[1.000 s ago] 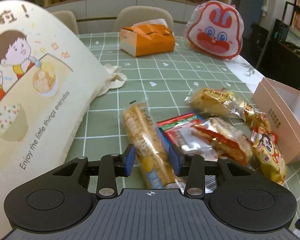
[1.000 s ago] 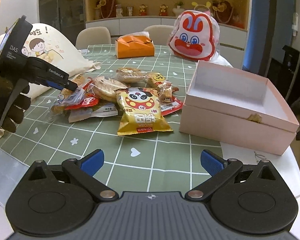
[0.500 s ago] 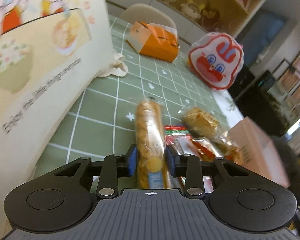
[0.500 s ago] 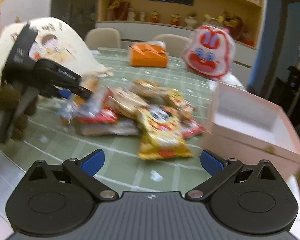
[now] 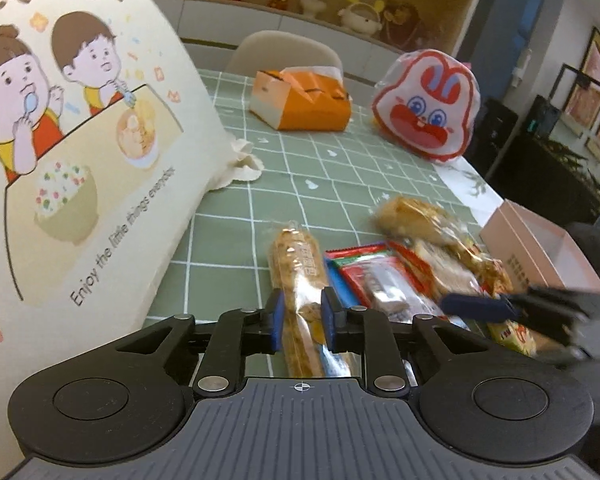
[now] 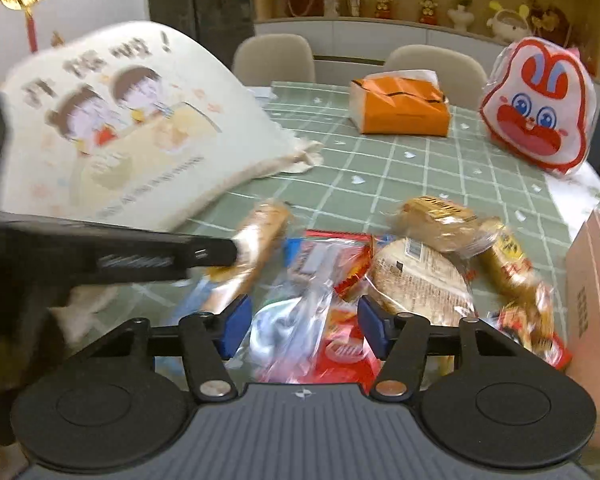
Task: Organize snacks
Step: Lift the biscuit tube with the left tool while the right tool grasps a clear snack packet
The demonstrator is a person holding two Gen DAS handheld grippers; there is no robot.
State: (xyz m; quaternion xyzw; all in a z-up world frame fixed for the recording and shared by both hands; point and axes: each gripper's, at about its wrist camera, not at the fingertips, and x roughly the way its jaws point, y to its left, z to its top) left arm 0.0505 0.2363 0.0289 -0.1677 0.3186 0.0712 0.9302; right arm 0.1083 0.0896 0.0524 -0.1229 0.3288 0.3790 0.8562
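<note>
My left hand-held gripper [image 5: 301,317] has just closed onto the long biscuit packet [image 5: 298,276], at the snack pile's nine o'clock edge on the bench [image 5: 332,184]; my right hand-held gripper [image 6: 303,322], swung in and narrowing around the red-and-silver packet [image 6: 320,320], not yet pinching; two pickups beginning.

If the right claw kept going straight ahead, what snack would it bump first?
Probably the clear, silvery plastic snack packet with the red label. It already lies between the right claw pads, which have just been closing. Blur hides whether they touch it yet.
</note>
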